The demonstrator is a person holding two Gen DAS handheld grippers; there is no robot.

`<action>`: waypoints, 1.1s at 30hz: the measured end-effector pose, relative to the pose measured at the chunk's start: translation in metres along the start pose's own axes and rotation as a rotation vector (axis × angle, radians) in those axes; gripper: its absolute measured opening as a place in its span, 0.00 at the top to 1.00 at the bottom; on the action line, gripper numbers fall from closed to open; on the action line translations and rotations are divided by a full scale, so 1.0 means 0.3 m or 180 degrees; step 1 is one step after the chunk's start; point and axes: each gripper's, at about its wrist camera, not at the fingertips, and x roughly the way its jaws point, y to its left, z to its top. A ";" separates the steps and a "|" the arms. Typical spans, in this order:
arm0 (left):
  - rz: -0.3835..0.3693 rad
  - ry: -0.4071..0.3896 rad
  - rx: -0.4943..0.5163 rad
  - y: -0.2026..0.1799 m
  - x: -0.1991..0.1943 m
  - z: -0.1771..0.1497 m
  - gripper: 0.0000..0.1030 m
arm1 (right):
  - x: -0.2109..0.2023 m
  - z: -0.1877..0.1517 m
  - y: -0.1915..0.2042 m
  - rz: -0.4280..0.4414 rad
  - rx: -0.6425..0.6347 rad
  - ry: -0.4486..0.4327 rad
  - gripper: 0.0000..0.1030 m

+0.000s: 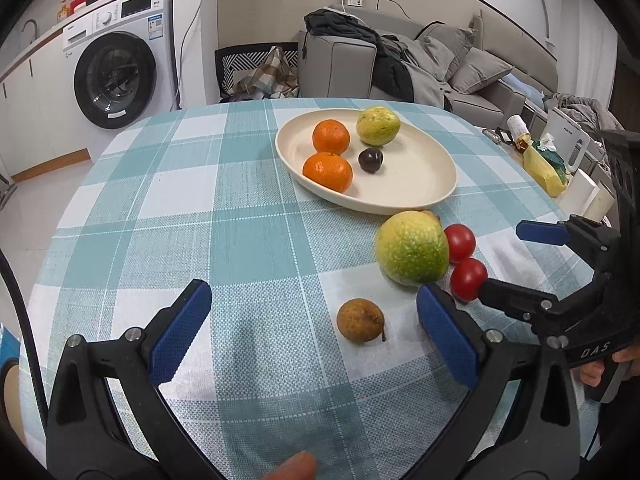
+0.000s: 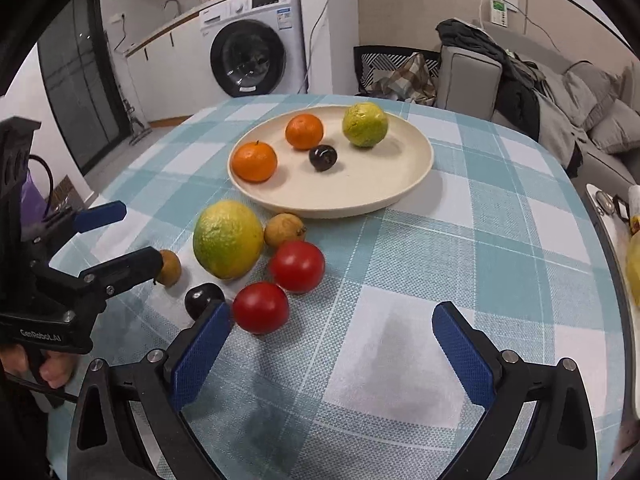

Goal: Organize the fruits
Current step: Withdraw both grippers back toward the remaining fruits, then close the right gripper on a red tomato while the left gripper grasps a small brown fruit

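Cream plate (image 2: 416, 168) already holds two oranges, a green fruit and a plum, so it's the collection spot. Rest sits loose on the table (image 2: 500, 240) just beside it: big green fruit (image 2: 227, 239), two tomatoes (image 2: 297, 266), brown ones. Left gripper (image 1: 314, 330) and right gripper (image 2: 332, 354) both have fingers wide, empty, low over the pile, likely lining up pickups.

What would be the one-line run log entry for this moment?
left gripper: open, empty | right gripper: open, empty | cream oval plate: four fruits | checked tablecloth: six fruits remaining
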 end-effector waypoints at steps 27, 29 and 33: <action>0.0025 0.0152 -0.0142 0.032 0.047 0.000 0.01 | 0.049 -0.023 0.068 0.0059 -0.0240 0.0136 0.33; 0.0019 0.0141 -0.0132 0.030 0.046 0.000 0.01 | 0.047 -0.024 0.079 0.0093 -0.0280 0.0135 0.37; 0.0013 0.0143 -0.0131 0.031 0.047 -0.004 0.01 | 0.045 -0.025 0.095 0.0127 -0.0332 0.0132 0.43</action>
